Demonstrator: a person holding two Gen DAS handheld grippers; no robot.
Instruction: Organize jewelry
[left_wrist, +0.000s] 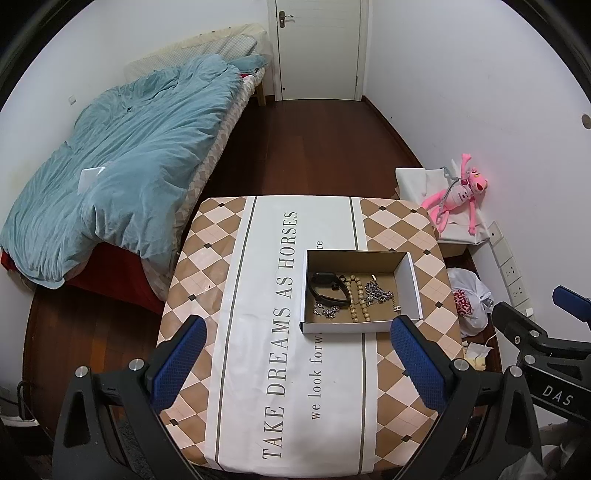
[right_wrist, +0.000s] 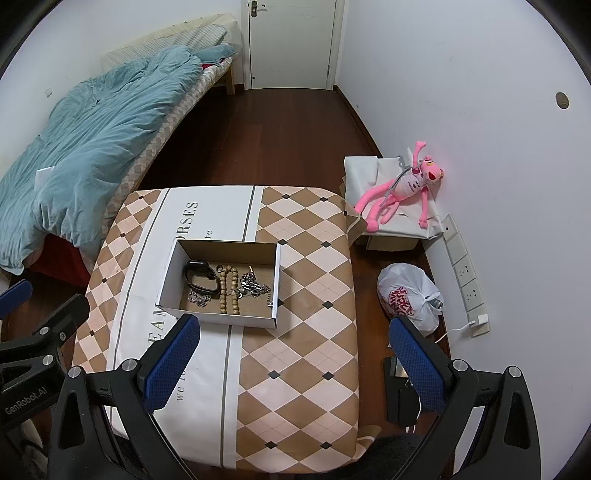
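Observation:
An open cardboard box (left_wrist: 408, 280) (right_wrist: 277, 280) sits on the table's patterned cloth (left_wrist: 258, 350) (right_wrist: 303, 350). Inside lie a black band (left_wrist: 328, 290) (right_wrist: 199, 278), a beige bead string (left_wrist: 356, 301) (right_wrist: 229, 291), a silver chain (left_wrist: 378, 291) (right_wrist: 255, 286) and a small sparkly bracelet (left_wrist: 325, 310) (right_wrist: 197, 297). My left gripper (left_wrist: 299, 365) is open and empty above the table, in front of the box. My right gripper (right_wrist: 295, 363) is open and empty above the table's right front part. Each gripper shows at the edge of the other's view.
A bed with a blue duvet (left_wrist: 122, 162) (right_wrist: 81, 147) stands left of the table. On the right are a pink plush toy (left_wrist: 461, 192) (right_wrist: 402, 188) on a white box, a plastic bag (right_wrist: 410, 295) on the floor and wall sockets (right_wrist: 465, 273). A white door (left_wrist: 317, 48) is at the back.

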